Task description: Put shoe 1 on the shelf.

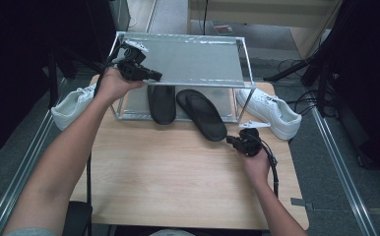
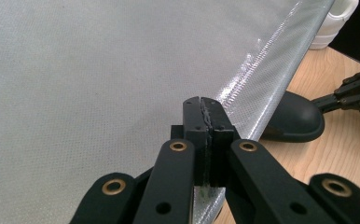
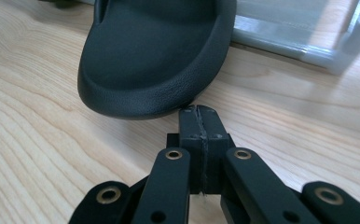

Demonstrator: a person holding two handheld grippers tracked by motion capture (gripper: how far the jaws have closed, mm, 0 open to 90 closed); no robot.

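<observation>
A metal-framed rack stands at the table's far side, its grey fabric upper shelf (image 1: 193,59) level. Two black slippers lie at its base: one (image 1: 161,103) under the shelf, the other (image 1: 203,114) angled out onto the wooden table. My left gripper (image 1: 156,76) is shut over the shelf's front left edge; in the left gripper view its jaws (image 2: 201,105) meet with nothing between them, above the grey fabric (image 2: 99,70). My right gripper (image 1: 230,140) is shut at the angled slipper's near end, its tip (image 3: 198,114) at or touching the slipper's rim (image 3: 155,60).
A white sneaker (image 1: 72,104) sits left of the rack and another (image 1: 274,110) to its right. The rack's lower metal bar (image 3: 280,44) runs just behind the slipper. Bare wooden tabletop (image 1: 178,172) stretches toward the near edge. Cables trail from both grippers.
</observation>
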